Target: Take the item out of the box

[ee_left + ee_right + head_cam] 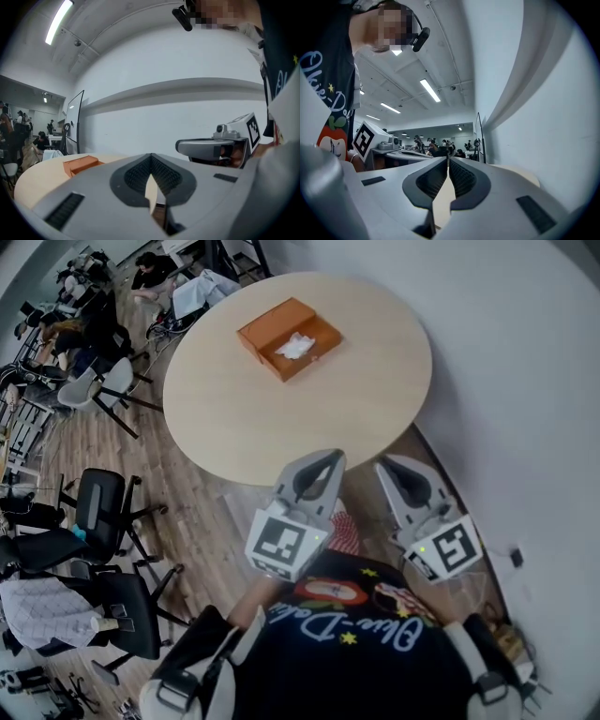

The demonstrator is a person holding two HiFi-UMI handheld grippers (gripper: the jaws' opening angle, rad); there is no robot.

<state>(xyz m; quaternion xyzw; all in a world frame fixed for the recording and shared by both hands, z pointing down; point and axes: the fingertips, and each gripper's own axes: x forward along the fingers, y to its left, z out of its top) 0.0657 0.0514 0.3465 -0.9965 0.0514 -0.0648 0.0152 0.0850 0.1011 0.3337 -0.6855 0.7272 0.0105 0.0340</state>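
An open orange box (290,337) lies on the far part of the round beige table (225,418), with a white crumpled item (296,346) inside it. In the left gripper view the box (80,164) shows low at the left. My left gripper (330,459) is held near the table's near edge, jaws shut and empty. My right gripper (386,468) hangs beside it, off the table's near right edge, also shut with nothing between its jaws. Both stay well short of the box. The right gripper (213,150) also appears in the left gripper view.
Black office chairs (103,512) stand on the wooden floor at the left, more chairs (103,381) and seated people (150,273) farther back. A white wall (525,381) runs close along the table's right side. A whiteboard (74,122) stands behind the table.
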